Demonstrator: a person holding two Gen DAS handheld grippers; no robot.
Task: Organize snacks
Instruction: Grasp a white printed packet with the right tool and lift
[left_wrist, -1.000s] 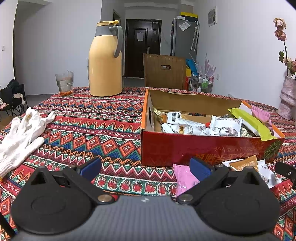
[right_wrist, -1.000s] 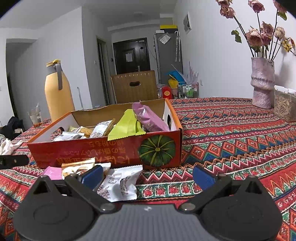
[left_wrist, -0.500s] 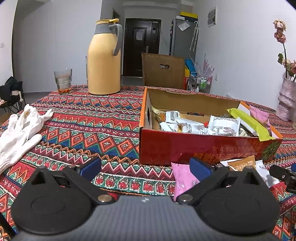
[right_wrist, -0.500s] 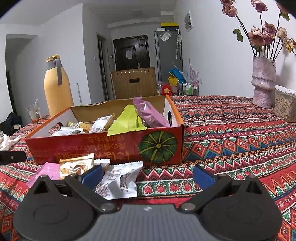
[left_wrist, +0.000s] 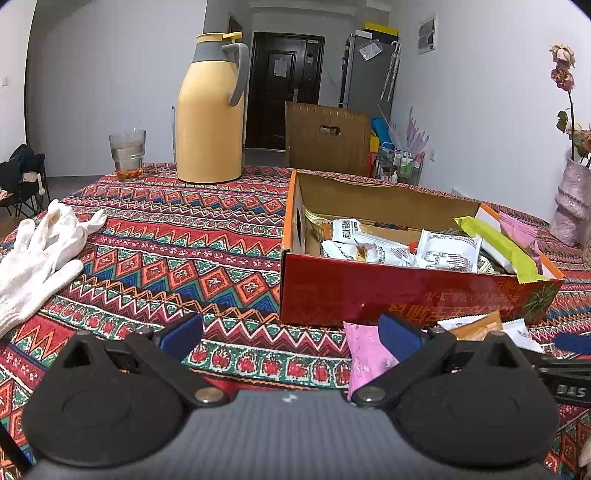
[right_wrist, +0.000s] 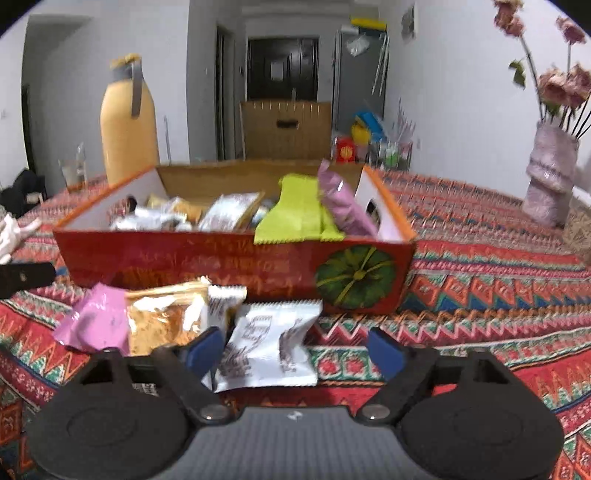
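Note:
A red cardboard box (left_wrist: 406, 291) (right_wrist: 229, 260) holds several snack packets, with a green packet (right_wrist: 299, 216) and a purple one (right_wrist: 341, 203) sticking up at its right end. Loose on the cloth in front of it lie a pink packet (left_wrist: 367, 356) (right_wrist: 98, 321), a gold packet (right_wrist: 162, 319) and a white packet (right_wrist: 269, 349). My left gripper (left_wrist: 290, 338) is open and empty, its right finger beside the pink packet. My right gripper (right_wrist: 295, 350) is open, just above the white packet, which lies between its fingers.
A yellow thermos (left_wrist: 210, 110) and a glass (left_wrist: 127, 155) stand at the table's far side. A white glove (left_wrist: 37, 254) lies at the left. A vase with dried flowers (right_wrist: 550, 173) stands at the right. The patterned tablecloth (left_wrist: 166, 258) covers the table.
My right gripper has moved forward and left, down toward the loose packets, so the white packet now lies between its fingers. My left gripper has shifted slightly; the box looks a little lower.

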